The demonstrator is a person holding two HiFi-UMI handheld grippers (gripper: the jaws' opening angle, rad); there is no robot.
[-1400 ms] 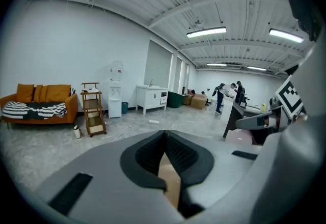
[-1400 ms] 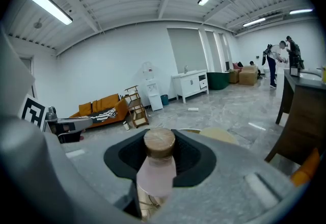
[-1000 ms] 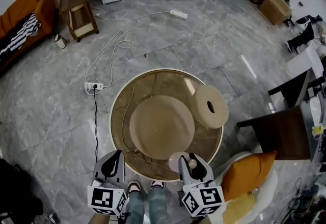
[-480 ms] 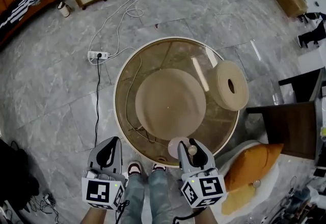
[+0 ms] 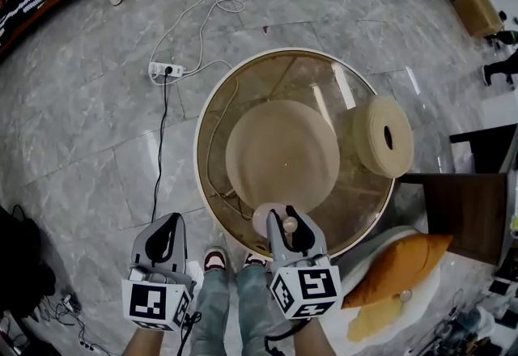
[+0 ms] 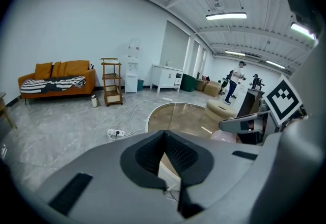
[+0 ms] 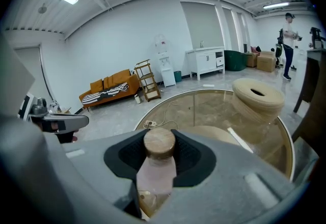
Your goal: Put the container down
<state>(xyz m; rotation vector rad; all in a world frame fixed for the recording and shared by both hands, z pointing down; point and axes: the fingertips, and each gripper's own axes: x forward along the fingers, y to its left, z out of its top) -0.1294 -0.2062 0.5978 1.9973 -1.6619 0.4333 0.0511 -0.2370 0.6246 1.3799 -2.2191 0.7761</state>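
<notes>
The container (image 7: 157,167) is a pale pink bottle with a round wooden stopper (image 7: 159,142). My right gripper (image 7: 159,156) is shut on it just below the stopper. In the head view the right gripper (image 5: 285,226) holds the container (image 5: 264,220) over the near rim of the round glass table (image 5: 212,95). My left gripper (image 5: 166,243) hangs off the table, to its near left. The left gripper (image 6: 164,152) is shut with nothing between its pads.
A beige ring-shaped pouf (image 5: 382,136) sits on the table's right side, and a round beige base (image 5: 282,154) shows under the glass. A power strip (image 5: 164,69) and cables lie on the floor. An orange cushion (image 5: 396,265) and dark chair (image 5: 465,209) stand at the right.
Both grippers have sunk and moved forward toward the table. The right one, still gripping the container, now stands over the table's near rim.
</notes>
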